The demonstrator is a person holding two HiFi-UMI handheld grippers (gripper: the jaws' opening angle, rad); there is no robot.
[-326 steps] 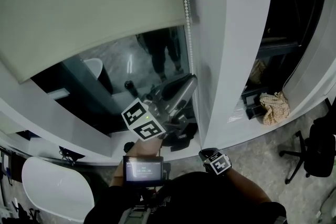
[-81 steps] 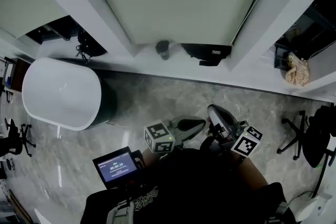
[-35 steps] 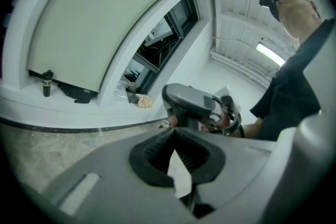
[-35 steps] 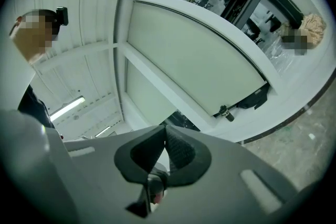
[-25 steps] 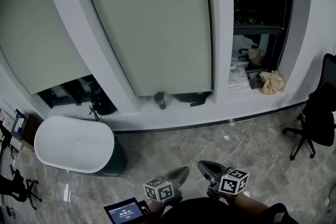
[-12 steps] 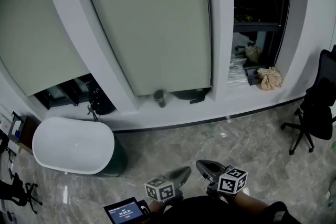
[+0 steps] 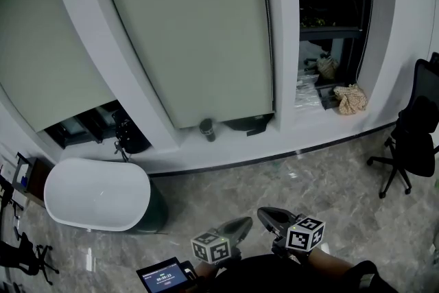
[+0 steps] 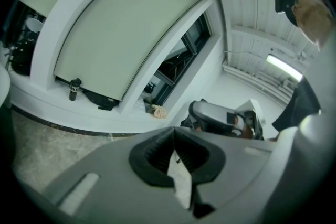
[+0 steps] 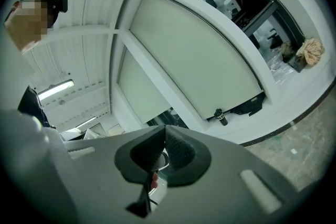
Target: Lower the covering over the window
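The pale blind [image 7: 185,31] fills the upper centre of the head view, drawn down over the middle window, its lower edge close above the white sill [image 7: 302,128] where a dark bottle [image 7: 206,129] stands. At bottom centre the left gripper [image 7: 241,223] and right gripper [image 7: 266,215] sit side by side, well apart from the blind, each clenched on nothing

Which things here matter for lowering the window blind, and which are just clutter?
Job: middle roller blind, left gripper, right gripper, both shut and empty.
Lying about: bottle and black item on the sill, crumpled cloth, office chair, white tub.
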